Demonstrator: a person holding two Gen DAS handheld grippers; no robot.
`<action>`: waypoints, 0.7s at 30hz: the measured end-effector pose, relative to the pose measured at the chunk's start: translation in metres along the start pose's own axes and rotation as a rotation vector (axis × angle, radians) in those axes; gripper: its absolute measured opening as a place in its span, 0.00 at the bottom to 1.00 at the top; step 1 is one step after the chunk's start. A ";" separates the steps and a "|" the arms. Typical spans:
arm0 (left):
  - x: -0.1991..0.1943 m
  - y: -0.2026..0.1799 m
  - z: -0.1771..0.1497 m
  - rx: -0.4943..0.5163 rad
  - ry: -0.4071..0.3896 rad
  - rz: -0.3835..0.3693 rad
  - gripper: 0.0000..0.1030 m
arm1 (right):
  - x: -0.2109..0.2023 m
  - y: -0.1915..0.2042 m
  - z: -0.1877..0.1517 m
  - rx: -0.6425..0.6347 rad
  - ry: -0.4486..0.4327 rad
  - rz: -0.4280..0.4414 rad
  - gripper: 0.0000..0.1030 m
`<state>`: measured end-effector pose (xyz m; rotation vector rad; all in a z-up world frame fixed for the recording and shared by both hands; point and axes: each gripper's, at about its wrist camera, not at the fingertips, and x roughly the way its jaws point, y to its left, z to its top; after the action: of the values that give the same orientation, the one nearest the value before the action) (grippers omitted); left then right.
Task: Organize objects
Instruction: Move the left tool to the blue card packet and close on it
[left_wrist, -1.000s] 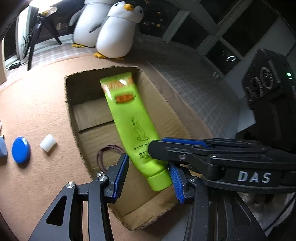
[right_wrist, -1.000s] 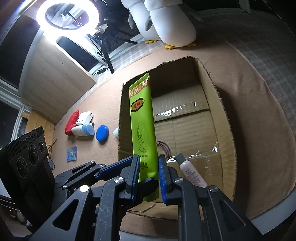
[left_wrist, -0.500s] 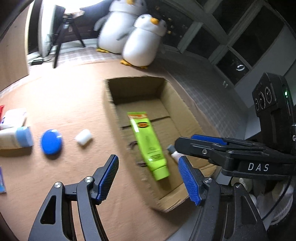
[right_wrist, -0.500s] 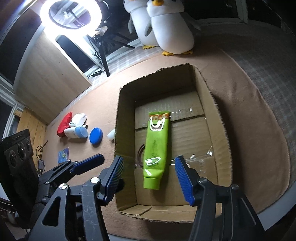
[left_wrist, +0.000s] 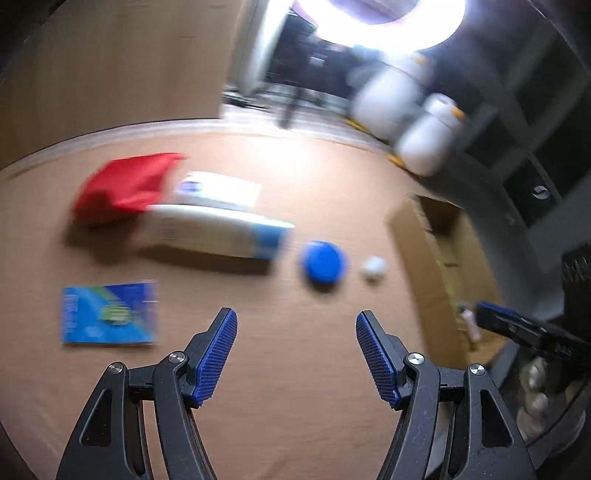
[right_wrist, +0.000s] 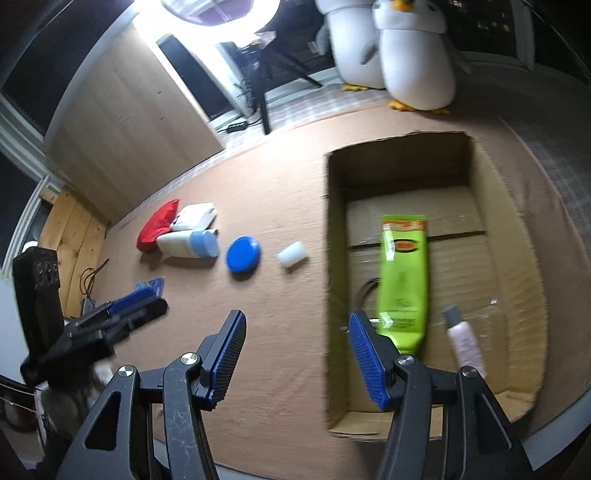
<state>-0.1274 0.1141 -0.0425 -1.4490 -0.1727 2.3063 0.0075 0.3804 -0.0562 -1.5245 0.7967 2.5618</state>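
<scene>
A green tube (right_wrist: 404, 280) lies flat in the open cardboard box (right_wrist: 517, 258), beside a small pink bottle (right_wrist: 463, 341) and a dark cord loop (right_wrist: 365, 291). On the brown mat left of the box lie a white cap (right_wrist: 293, 254), a blue lid (right_wrist: 243, 254), a white bottle with a blue band (right_wrist: 188, 243), a red pouch (right_wrist: 157, 225), a white packet (right_wrist: 195, 216) and a blue card (left_wrist: 109, 314). My left gripper (left_wrist: 295, 350) is open and empty above the mat, facing these loose items. My right gripper (right_wrist: 295, 354) is open and empty at the box's left wall.
Two plush penguins (right_wrist: 402, 51) stand beyond the box. A ring light (left_wrist: 380, 18) on a tripod and a wooden cabinet (right_wrist: 122, 122) are at the back. The mat's front edge is near both grippers.
My right gripper let go of the green tube, which now lies flat in the box, and drew back left. My left gripper swung left from the box to the loose items.
</scene>
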 end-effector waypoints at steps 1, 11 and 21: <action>-0.004 0.019 0.002 -0.014 -0.005 0.025 0.68 | 0.003 0.005 -0.001 0.001 0.003 0.008 0.53; -0.004 0.122 0.023 -0.096 0.008 0.089 0.67 | 0.025 0.060 -0.022 -0.024 0.033 0.048 0.53; 0.038 0.168 0.043 -0.089 0.102 0.090 0.64 | 0.024 0.065 -0.039 0.028 0.036 0.037 0.53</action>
<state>-0.2261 -0.0185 -0.1078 -1.6461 -0.1868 2.3146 0.0075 0.3010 -0.0648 -1.5675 0.8689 2.5446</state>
